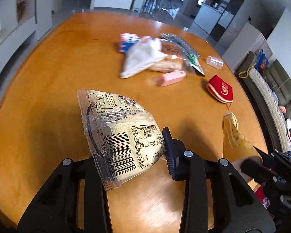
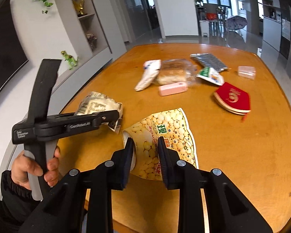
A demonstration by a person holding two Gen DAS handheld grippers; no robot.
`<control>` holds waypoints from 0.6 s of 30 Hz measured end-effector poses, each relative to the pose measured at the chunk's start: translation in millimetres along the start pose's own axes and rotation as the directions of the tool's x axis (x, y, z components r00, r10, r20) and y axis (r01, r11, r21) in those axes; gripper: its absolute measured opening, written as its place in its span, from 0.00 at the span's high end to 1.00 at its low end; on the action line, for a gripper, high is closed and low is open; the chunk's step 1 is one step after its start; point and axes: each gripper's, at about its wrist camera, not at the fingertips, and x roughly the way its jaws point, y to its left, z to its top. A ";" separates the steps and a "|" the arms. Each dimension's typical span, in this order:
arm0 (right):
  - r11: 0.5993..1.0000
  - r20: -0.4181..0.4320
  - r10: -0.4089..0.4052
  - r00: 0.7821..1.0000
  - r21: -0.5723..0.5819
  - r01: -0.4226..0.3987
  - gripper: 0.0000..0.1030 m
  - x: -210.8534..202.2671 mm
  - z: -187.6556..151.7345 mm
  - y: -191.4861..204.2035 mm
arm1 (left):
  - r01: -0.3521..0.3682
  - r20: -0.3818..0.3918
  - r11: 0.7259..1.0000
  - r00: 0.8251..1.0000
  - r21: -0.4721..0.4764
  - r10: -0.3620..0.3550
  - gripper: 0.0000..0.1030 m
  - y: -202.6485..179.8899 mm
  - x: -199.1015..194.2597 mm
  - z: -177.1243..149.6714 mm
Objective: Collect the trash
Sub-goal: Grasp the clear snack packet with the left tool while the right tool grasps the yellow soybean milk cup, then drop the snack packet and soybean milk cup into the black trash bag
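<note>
Gripping a clear barcoded wrapper [image 1: 118, 137] above the near left part of the wooden table [image 1: 48, 97], the left gripper [image 1: 130, 155] has its jaws pinched on it. Just right, the right gripper [image 2: 145, 155] clamps a flattened yellow bean-print cup [image 2: 164, 136]. Beyond lie a white pouch [image 2: 148, 74], bagged bread [image 2: 171, 73], a pink bar [image 2: 172, 88] and a red pouch [image 2: 232, 99] near the right edge, with bare wood around them.
</note>
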 end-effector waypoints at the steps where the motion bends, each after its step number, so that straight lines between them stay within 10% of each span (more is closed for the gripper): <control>1: 1.000 -0.005 0.018 1.000 -0.010 -0.018 0.73 3.4 -1.2 11.8 | -0.012 0.012 1.000 1.000 -0.014 0.012 0.66 12.5 -12.0 -6.1; 18: 0.926 -0.168 0.262 0.950 -0.233 -0.296 0.73 52.6 -28.8 220.2 | -0.205 0.116 0.898 0.956 -0.389 0.269 0.66 220.9 -144.7 -131.9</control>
